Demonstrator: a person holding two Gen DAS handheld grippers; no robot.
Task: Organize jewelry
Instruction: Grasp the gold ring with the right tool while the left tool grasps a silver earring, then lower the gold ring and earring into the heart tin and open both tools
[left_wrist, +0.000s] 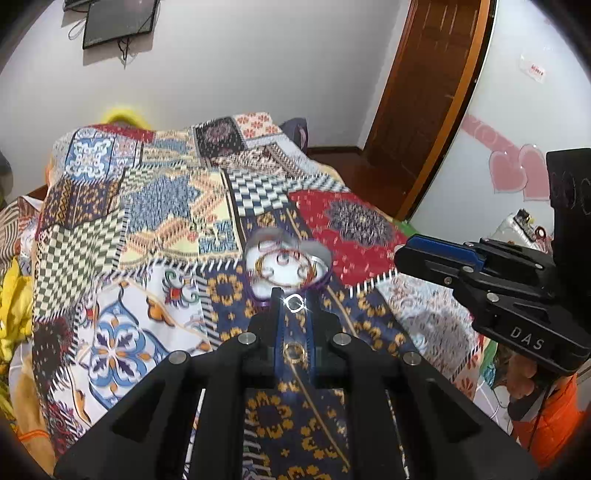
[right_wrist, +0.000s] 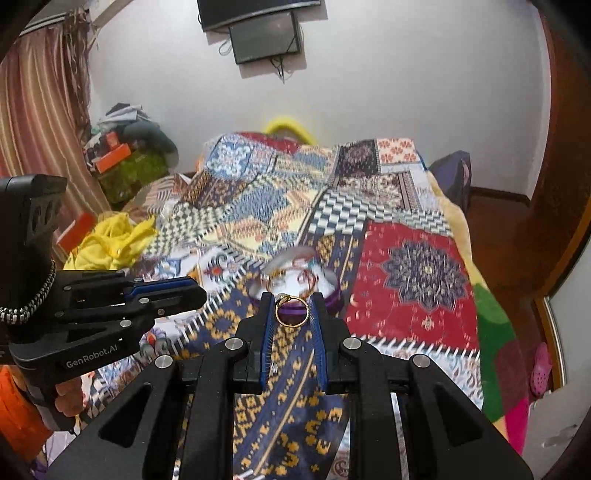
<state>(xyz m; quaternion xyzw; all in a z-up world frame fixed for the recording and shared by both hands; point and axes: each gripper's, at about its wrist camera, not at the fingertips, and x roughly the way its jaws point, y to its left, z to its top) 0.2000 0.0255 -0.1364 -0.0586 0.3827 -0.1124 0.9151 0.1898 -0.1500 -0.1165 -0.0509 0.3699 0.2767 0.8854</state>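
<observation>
A round purple-rimmed jewelry box (left_wrist: 286, 267) with a white lining holds several rings and bangles on the patchwork bedspread; it also shows in the right wrist view (right_wrist: 295, 282). My left gripper (left_wrist: 294, 304) is shut on a small silver ring (left_wrist: 294, 303), just in front of the box. A gold ring (left_wrist: 294, 350) lies below between its fingers. My right gripper (right_wrist: 291, 310) is shut on a gold ring (right_wrist: 291, 312) near the box's front rim. Each gripper shows from the side in the other's view, the right one (left_wrist: 402, 254) and the left one (right_wrist: 197, 291).
The patchwork bedspread (right_wrist: 417, 280) covers the whole bed. Yellow cloth (right_wrist: 110, 240) and piled clutter (right_wrist: 129, 155) lie at the left. A wooden door (left_wrist: 424, 92) stands at the right. A screen (right_wrist: 266, 33) hangs on the far wall.
</observation>
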